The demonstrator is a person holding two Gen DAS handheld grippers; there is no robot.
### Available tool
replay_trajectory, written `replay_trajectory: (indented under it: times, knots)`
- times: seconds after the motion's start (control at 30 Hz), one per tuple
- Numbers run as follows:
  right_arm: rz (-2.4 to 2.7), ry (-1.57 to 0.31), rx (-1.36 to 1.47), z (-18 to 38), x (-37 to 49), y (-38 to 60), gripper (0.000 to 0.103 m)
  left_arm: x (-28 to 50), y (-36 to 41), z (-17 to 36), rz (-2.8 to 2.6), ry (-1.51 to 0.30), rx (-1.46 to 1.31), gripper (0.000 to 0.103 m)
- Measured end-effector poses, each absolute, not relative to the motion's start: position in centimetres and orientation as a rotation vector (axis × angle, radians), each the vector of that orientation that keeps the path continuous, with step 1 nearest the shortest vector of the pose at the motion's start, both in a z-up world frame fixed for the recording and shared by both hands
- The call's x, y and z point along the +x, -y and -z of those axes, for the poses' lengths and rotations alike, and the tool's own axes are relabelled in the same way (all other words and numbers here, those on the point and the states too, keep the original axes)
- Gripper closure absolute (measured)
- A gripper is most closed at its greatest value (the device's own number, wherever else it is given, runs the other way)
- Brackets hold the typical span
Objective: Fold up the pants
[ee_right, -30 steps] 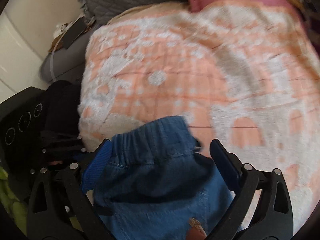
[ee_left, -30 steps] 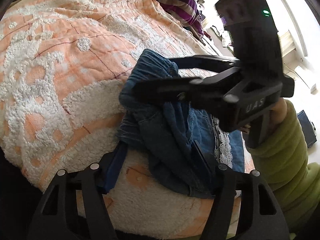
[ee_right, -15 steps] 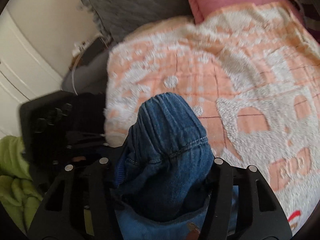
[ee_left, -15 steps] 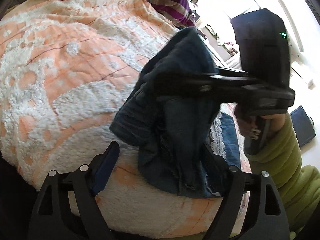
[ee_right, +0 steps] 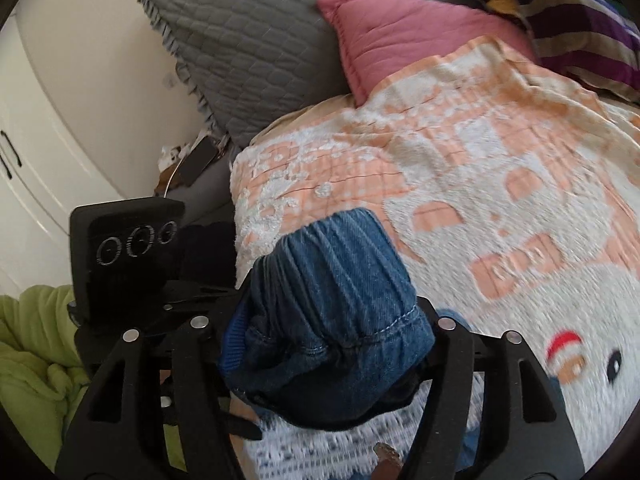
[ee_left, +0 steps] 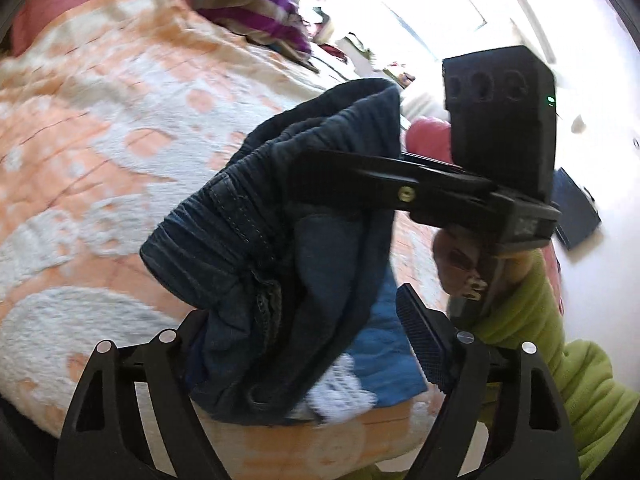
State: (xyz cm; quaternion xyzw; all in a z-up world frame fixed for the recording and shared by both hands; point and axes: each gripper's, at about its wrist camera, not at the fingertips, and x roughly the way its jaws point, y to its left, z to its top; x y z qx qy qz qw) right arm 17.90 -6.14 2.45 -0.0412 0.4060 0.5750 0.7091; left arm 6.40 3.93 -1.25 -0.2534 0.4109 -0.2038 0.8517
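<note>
The blue denim pants (ee_left: 224,232) hang bunched above the orange and white bedspread (ee_left: 100,140). My right gripper (ee_left: 304,176) comes in from the right and has the elastic waistband (ee_right: 332,264) up in the air. In its own view the right gripper (ee_right: 332,320) has denim filling the gap; its jaws are opening. My left gripper (ee_left: 300,308) straddles the lower folds and its jaws are closing. Its right pad (ee_left: 420,340) stands clear of the cloth, while its left finger is hidden behind denim. The left gripper's housing (ee_right: 120,248) shows at the left.
A white lace cloth (ee_left: 340,384) and a blue cloth (ee_left: 384,352) lie under the pants. Grey (ee_right: 248,48), pink (ee_right: 400,36) and striped (ee_right: 580,32) pillows line the head of the bed. A green sleeve (ee_left: 532,320) holds the right gripper. White cupboards (ee_right: 40,160) stand on the left.
The right gripper closed on the waistband and lifted it off the bed. Both grippers have risen, and the pants now hang in a bunch between the left gripper's fingers.
</note>
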Motion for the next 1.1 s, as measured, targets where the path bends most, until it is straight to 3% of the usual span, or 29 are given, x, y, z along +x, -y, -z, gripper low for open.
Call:
replay_trajectory:
  times: [0.1,0.3,0.6,0.73,0.93,1.0,1.07,1.1]
  knots:
    - [-1.228,-0.878,-0.018,-2.2,17.8,8.9,0.026,6.7,-1.8,0.8,0.471,-0.865,-0.503,0.024]
    - [-1.030,-0.813,0.139,-0.8,16.5,16.3,0.019,6.2,2.2,1.8,0.614,-0.924,-0.419,0.023]
    - [-0.806,-0.883,0.048,3.8,13.7,19.6,0.019,6.6,4.9,3.4,0.629,-0.997,-0.310,0.022]
    - [-0.702,-0.910,-0.114,5.4,13.4,19.3,0.034,6.1,4.5,3.3,0.635,-0.993,-0.297,0.022]
    - [-0.723,-0.865,-0.142,4.2,12.1,20.0,0.035,3.9,1.3,-0.1,0.484,-0.874,-0.245,0.022]
    - [-0.757,-0.815,-0.121,2.5,11.9,20.1,0.035,4.1,1.0,-0.2,0.375,-0.867,-0.150,0.030]
    - [-0.794,-0.786,-0.107,1.1,12.2,19.6,0.035,4.4,0.8,0.2,0.375,-0.882,-0.157,0.065]
    - [-0.815,-0.775,-0.119,0.4,12.6,18.9,0.035,4.7,0.9,0.6,0.390,-0.898,-0.175,0.071]
